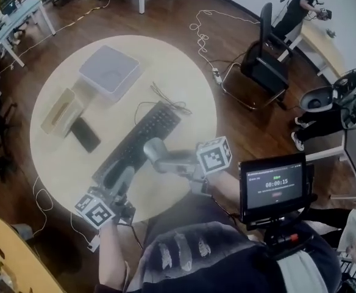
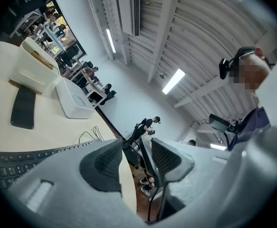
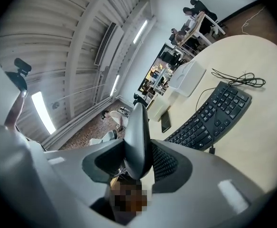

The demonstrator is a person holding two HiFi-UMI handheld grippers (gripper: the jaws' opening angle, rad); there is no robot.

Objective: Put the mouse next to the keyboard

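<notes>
The grey mouse (image 3: pixel 137 137) stands on edge between my right gripper's (image 3: pixel 136 164) pads, which press on both of its sides. In the head view the right gripper (image 1: pixel 156 155) holds the mouse (image 1: pixel 154 148) just right of the black keyboard's (image 1: pixel 138 142) near half. Whether the mouse touches the round table (image 1: pixel 190 90) I cannot tell. My left gripper (image 1: pixel 125 176) sits at the keyboard's near end, close to the table's front edge. In its own view the left gripper (image 2: pixel 133 158) is open with nothing between the pads, and the keyboard (image 2: pixel 15 163) lies at the lower left.
At the back of the table stands a white box (image 1: pixel 109 70). A beige organizer (image 1: pixel 59 110) and a black phone (image 1: pixel 85 134) are at its left. The keyboard's cable (image 1: pixel 169 99) coils behind the keyboard. A timer screen (image 1: pixel 274 185) is at my right, and a black chair (image 1: pixel 266 63) stands beyond the table.
</notes>
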